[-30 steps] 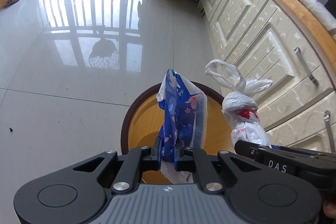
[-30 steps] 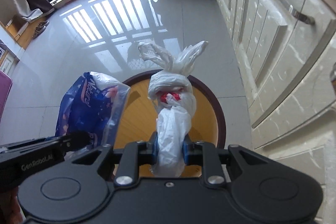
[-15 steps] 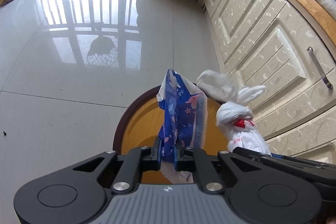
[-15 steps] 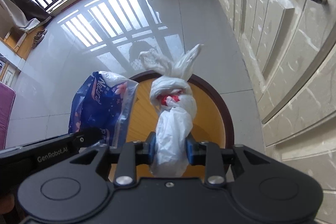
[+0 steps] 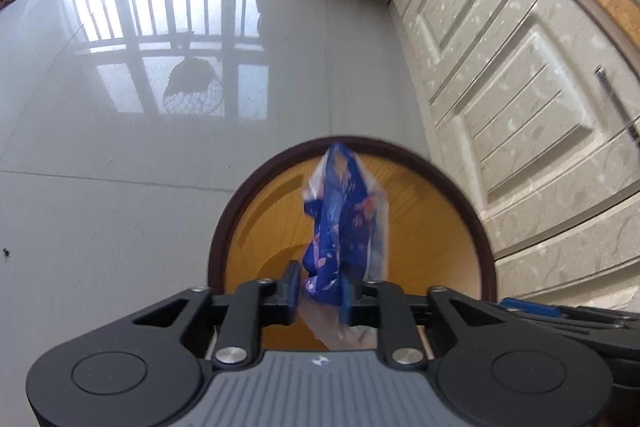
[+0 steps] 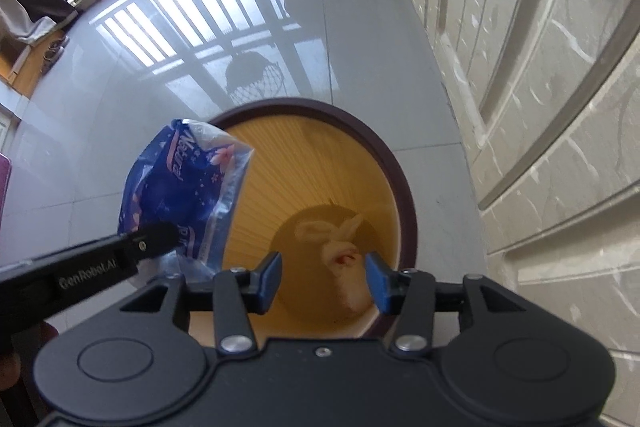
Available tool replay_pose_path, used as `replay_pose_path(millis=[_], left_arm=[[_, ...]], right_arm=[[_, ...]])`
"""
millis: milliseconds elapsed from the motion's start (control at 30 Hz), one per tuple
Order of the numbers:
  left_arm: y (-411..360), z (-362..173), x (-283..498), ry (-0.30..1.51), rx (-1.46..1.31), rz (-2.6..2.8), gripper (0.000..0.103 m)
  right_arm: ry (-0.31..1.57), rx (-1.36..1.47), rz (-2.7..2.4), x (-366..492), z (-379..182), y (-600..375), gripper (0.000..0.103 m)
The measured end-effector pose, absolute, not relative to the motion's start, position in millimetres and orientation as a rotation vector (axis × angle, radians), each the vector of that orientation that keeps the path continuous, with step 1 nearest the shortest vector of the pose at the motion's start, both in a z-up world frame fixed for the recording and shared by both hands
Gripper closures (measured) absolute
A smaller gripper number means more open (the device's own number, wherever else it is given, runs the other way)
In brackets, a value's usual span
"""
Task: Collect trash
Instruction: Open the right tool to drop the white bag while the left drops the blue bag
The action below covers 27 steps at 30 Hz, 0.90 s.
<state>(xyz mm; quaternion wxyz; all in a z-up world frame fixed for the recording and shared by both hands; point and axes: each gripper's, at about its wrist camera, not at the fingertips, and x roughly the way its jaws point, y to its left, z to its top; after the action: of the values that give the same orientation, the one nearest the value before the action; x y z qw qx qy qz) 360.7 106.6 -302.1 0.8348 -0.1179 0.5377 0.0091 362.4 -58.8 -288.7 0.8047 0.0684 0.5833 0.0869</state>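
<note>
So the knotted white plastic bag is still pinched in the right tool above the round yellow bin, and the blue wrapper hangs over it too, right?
Not quite. The right wrist view shows the right tool open and empty: the knotted white plastic bag already lies at the bottom of the round yellow bin. The blue wrapper does hang over the bin, between the fingers of the left tool, whose jaws have just been opening.

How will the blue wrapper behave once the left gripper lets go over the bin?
Probably floppy: the blue wrapper hangs crumpled and creased from the left gripper. Likely light, thin film with clear edges. It may drift or snag on the bin rim rather than drop straight.
</note>
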Motion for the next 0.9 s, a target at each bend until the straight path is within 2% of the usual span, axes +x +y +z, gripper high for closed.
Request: replay_pose_path(millis=[67,400,733,900], left_arm=[[108,-304,358,1.16,-0.232,0.032,0.07],[113,-307,347,1.221,-0.191,0.056,0.058],[123,-294,331,1.236,-0.175,0.09,0.051],[129,-285,322,1.235,-0.169,0.119,0.038]], right_arm=[[1.261,0.134,0.185,361,-290,-60,0.056],[1.293,0.074,0.199,353,-288,-60,0.054],[1.268,0.014,0.216,344,-275,-61,0.028],[1.243,-0.013,0.22,338,-264,-61,0.019]])
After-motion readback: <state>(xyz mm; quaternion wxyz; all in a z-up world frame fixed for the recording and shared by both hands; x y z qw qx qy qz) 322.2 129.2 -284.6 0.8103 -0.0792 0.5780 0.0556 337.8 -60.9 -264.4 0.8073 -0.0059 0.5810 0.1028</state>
